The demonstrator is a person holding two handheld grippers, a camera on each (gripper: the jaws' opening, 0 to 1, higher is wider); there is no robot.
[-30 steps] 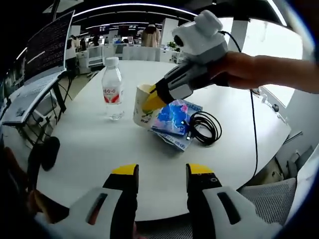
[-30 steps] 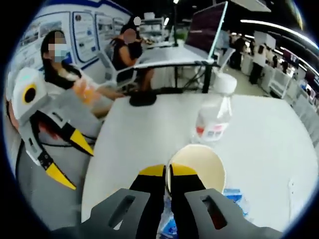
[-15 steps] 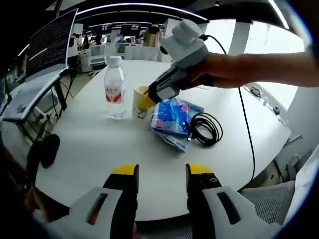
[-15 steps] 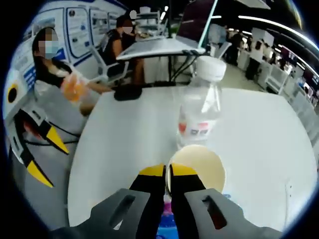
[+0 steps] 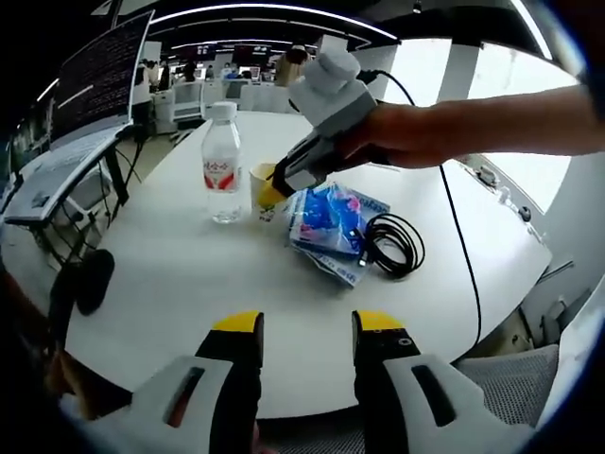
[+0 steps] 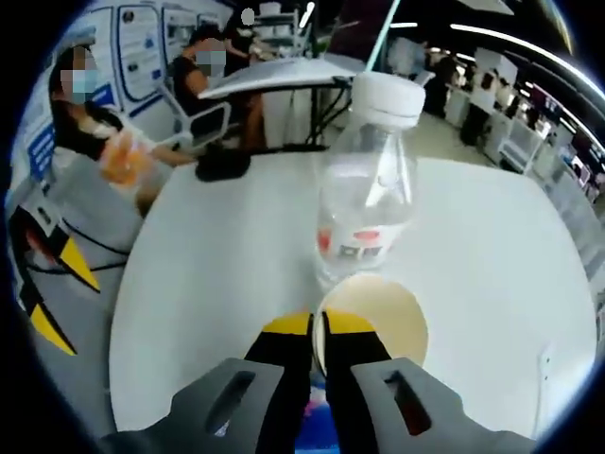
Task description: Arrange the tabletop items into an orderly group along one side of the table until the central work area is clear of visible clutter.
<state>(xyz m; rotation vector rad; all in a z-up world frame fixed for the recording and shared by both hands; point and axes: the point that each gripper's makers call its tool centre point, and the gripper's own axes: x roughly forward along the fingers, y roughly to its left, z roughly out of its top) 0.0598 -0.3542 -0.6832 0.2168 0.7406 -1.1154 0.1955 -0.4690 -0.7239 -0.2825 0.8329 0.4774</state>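
Observation:
A paper cup (image 5: pixel 263 210) stands just right of a clear water bottle (image 5: pixel 220 165) on the white round table (image 5: pixel 180 274). My right gripper (image 5: pixel 275 183), held by a person's hand, is shut on the cup's rim. In the right gripper view the jaws (image 6: pixel 317 326) pinch the near rim of the cup (image 6: pixel 378 322), and the bottle (image 6: pixel 369 203) rises right behind it. A blue packet (image 5: pixel 326 222) and a coiled black cable (image 5: pixel 392 244) lie to the cup's right. My left gripper (image 5: pixel 307 331) hangs open over the table's near edge, holding nothing.
A monitor on a stand (image 5: pixel 90 85) and a dark chair (image 5: pixel 90 284) are left of the table. People sit at desks beyond the table (image 6: pixel 95 123). The left gripper (image 6: pixel 43 284) shows at the left edge of the right gripper view. Bare tabletop (image 6: pixel 217 274) spreads left of the bottle.
The right gripper has carried the cup away from the blue packet toward the bottle, which now stands right beside it. The left gripper has stayed put and open.

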